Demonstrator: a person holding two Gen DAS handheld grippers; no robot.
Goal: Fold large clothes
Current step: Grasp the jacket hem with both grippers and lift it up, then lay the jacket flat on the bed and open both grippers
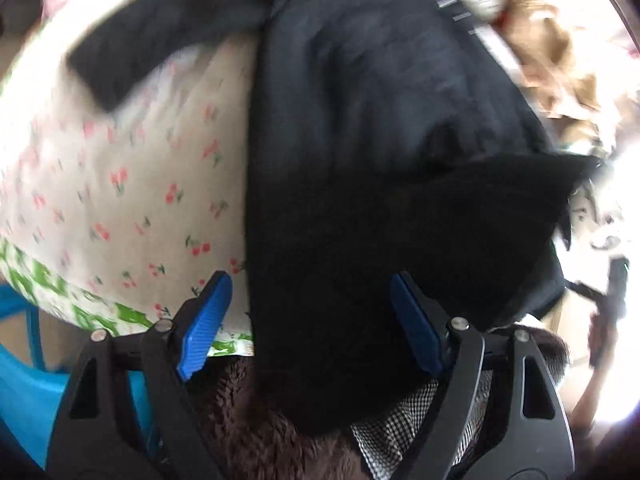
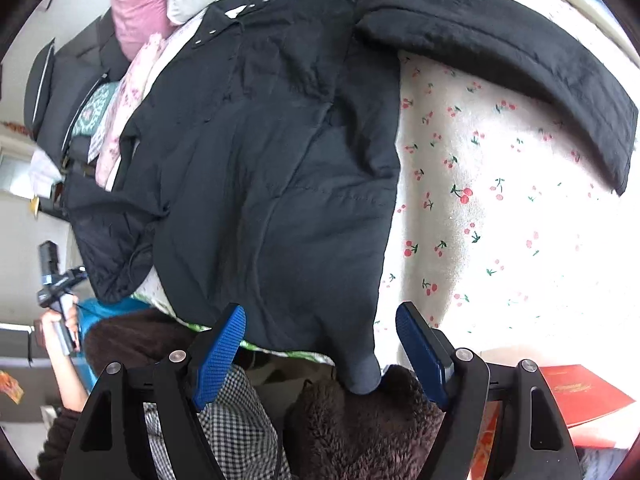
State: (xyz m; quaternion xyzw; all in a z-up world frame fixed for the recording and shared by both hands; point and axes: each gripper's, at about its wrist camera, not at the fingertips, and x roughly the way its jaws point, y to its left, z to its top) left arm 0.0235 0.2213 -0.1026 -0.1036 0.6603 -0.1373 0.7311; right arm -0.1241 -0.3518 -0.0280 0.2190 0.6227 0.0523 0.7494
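Both grippers: black angular frames with silver pivot screws. Left gripper (image 1: 308, 324) and right gripper (image 2: 320, 354) carry ribbed blue pads (image 2: 218, 356). Person wears brown fleece (image 2: 360, 424) over black-and-white check fabric (image 2: 236, 412).

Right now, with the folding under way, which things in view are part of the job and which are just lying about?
Part of the job:
- black jacket, spread on the cherry-print bedsheet
- left gripper, open
- right gripper, open

Just lying about:
- pink pillow
- red booklet
- blue plastic stool
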